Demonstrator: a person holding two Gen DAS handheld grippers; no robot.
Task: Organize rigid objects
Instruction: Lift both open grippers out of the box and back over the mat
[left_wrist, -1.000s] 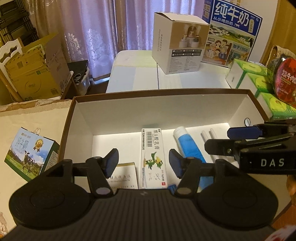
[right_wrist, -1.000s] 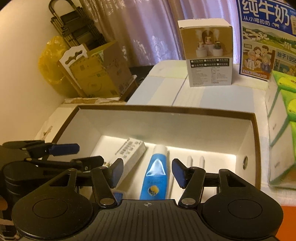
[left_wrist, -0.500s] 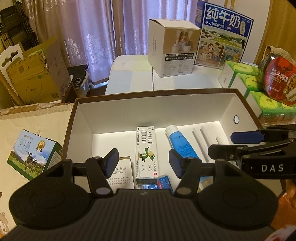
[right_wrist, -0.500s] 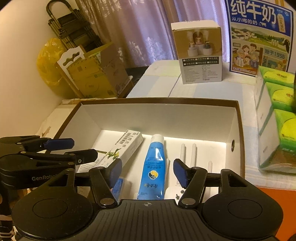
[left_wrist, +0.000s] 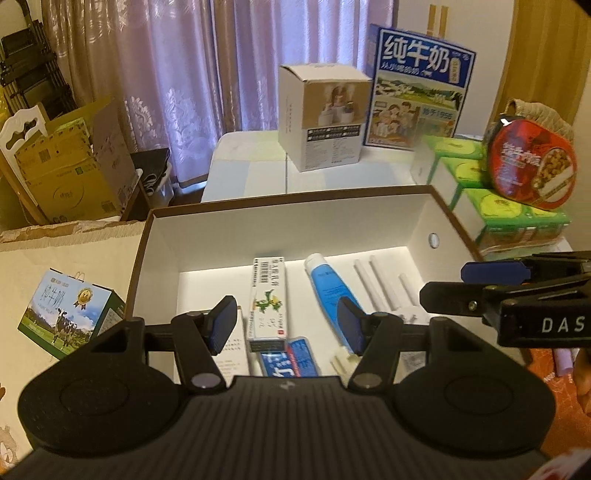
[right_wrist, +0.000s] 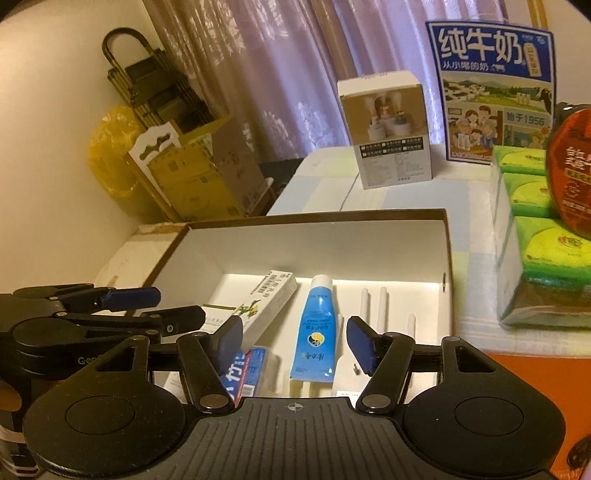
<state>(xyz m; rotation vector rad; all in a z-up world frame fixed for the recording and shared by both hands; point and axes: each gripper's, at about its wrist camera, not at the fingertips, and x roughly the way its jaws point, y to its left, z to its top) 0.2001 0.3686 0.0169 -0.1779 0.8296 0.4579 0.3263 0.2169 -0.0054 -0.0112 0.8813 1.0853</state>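
Both grippers hover above near edge of brown-rimmed white cardboard box (left_wrist: 388, 214), fingers spread, nothing between pads

Left gripper (left_wrist: 288, 325): jaws apart, empty; white-and-green long carton (left_wrist: 267, 295) lies just ahead on box floor, long axis running away along finger line

Right gripper (right_wrist: 295, 341): jaws apart, empty; blue-and-white squeeze tube (right_wrist: 316, 328) straight ahead, cap at far end, long axis also along fingers (white sticks (right_wrist: 380, 306) beside it, further right)

Judgement: each item nearer its own gripper; jaws would close across narrow width, no wrist roll needed
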